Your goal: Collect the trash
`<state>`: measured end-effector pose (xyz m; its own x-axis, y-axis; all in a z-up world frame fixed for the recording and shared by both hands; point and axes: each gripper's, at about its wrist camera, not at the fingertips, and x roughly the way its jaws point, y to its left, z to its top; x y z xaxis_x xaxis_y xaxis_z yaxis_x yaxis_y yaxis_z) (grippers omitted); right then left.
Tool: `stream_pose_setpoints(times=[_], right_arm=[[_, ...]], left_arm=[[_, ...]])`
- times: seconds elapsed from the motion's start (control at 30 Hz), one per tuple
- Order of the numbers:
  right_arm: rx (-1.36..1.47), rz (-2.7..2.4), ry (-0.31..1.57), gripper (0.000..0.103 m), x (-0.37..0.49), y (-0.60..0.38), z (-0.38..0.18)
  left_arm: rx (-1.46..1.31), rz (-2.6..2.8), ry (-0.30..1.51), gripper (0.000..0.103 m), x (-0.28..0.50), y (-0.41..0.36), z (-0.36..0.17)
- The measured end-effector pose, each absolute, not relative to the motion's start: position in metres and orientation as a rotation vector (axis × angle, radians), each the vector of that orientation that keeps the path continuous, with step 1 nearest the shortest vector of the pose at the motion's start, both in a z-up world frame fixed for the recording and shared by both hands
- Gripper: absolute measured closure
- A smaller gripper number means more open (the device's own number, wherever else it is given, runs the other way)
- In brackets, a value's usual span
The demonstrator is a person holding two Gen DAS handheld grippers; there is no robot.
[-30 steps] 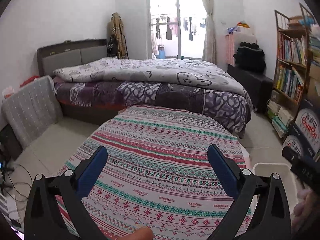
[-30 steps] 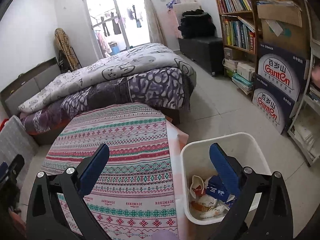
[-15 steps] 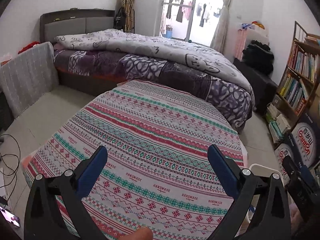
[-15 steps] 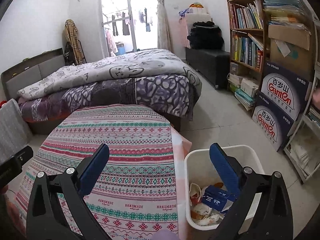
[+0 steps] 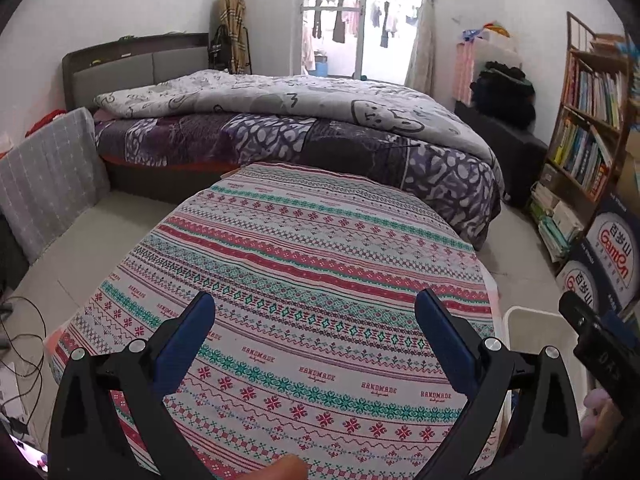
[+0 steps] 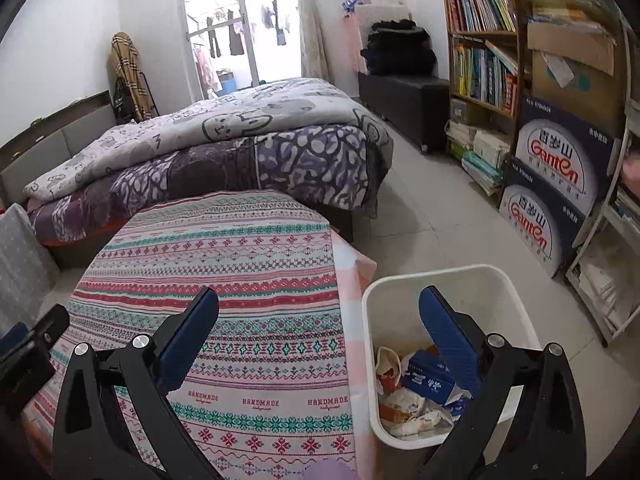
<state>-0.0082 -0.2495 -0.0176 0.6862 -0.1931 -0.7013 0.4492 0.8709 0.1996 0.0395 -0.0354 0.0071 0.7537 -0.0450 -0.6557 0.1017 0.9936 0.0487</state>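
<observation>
A white plastic bin (image 6: 476, 280) stands on the floor right of the table and holds crumpled wrappers (image 6: 404, 404) and a blue carton (image 6: 428, 376). Its rim (image 5: 528, 320) shows at the right of the left wrist view. My right gripper (image 6: 319, 308) is open, its left finger over the patterned tablecloth (image 6: 224, 264) and its right finger over the bin. My left gripper (image 5: 314, 312) is open above the tablecloth (image 5: 320, 248), nothing between its fingers. No loose trash shows on the cloth.
A bed (image 5: 288, 120) with a grey quilt lies just beyond the table. A bookshelf (image 6: 488, 40) and stacked water cartons (image 6: 556, 184) line the right wall. A dark bench (image 6: 404, 96) sits at the back right. Cables (image 5: 20, 340) trail on the floor at left.
Both views have shifted a little; the left wrist view tipped down then swung right, bringing the bin's rim back into sight. Both grippers stay open and empty.
</observation>
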Motion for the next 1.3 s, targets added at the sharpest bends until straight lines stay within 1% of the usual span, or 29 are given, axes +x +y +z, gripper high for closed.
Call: stream_pose_setpoints(times=[0.67,1.3], right_arm=[[0.382,-0.386,0.741,0.007,-0.020,-0.268,-0.021],[0.372,-0.388,0.756,0.007,-0.023,-0.274,-0.024]], left_arm=[[0.138,-0.136,0.701,0.006,0.034,-0.078,0.003],[0.131,-0.145,0.715,0.006,0.037,-0.089,0.002]])
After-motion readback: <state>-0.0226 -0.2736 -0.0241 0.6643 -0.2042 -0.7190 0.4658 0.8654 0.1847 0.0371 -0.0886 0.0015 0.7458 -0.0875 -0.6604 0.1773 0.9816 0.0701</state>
